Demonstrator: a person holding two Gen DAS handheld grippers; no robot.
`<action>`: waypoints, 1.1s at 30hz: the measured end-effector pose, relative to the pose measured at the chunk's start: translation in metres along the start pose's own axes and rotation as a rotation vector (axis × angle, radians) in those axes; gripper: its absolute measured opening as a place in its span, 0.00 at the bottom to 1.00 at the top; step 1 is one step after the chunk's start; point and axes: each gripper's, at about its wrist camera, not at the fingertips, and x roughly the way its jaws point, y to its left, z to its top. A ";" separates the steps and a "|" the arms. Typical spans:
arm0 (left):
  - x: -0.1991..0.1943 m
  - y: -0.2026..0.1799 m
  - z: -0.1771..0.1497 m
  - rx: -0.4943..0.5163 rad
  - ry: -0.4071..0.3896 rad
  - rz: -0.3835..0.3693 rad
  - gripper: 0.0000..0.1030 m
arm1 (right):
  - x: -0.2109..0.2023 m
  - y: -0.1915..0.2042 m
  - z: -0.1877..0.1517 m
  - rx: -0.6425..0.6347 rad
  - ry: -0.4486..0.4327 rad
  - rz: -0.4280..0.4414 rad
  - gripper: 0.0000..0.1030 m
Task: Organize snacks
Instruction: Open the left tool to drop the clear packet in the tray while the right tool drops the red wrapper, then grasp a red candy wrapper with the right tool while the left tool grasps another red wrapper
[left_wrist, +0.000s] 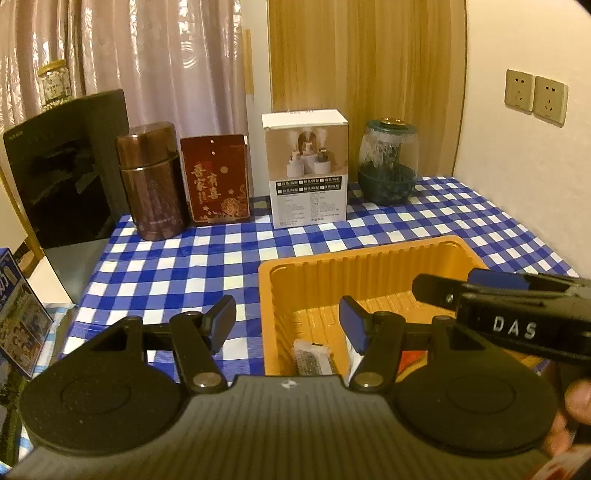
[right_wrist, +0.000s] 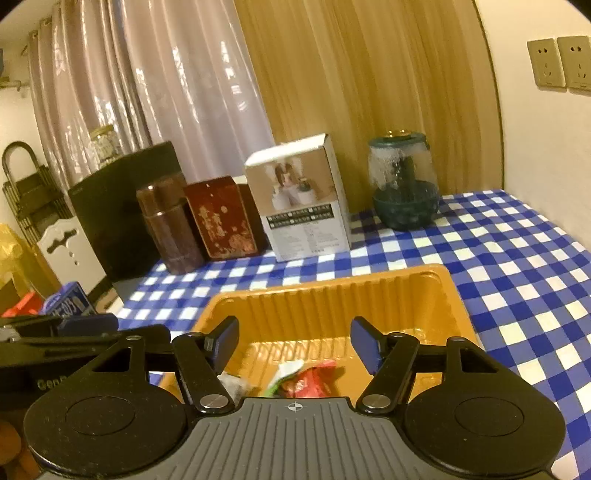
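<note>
Both grippers are empty here, so I'd say the trick is going in low and centred on one wrapper, not raking the pile. Left gripper (left_wrist: 288, 325) hangs at the near left rim of the orange tray (left_wrist: 369, 254), jaws wide apart, nothing in them. The snacks (right_wrist: 310, 376) lie on the tray floor at its near end, on the checked surface (left_wrist: 184, 258). Right gripper (right_wrist: 293, 341) sits just above them, tipped forward, jaws also spread and empty.

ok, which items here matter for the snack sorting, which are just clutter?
Job:
- orange tray
- red snack packet in it
- pale wrapped snack in it
- left gripper, right gripper, both open

Clutter:
- brown canister
- red tin
- white box
- glass jar
</note>
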 end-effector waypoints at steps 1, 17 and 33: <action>-0.003 0.000 0.000 0.002 -0.002 0.003 0.57 | -0.003 0.002 0.002 -0.001 -0.005 0.002 0.66; -0.075 0.010 -0.041 -0.027 0.021 -0.004 0.57 | -0.091 0.011 -0.018 -0.012 -0.042 -0.032 0.75; -0.107 0.014 -0.124 -0.054 0.141 -0.023 0.58 | -0.140 -0.029 -0.104 -0.010 0.147 -0.196 0.77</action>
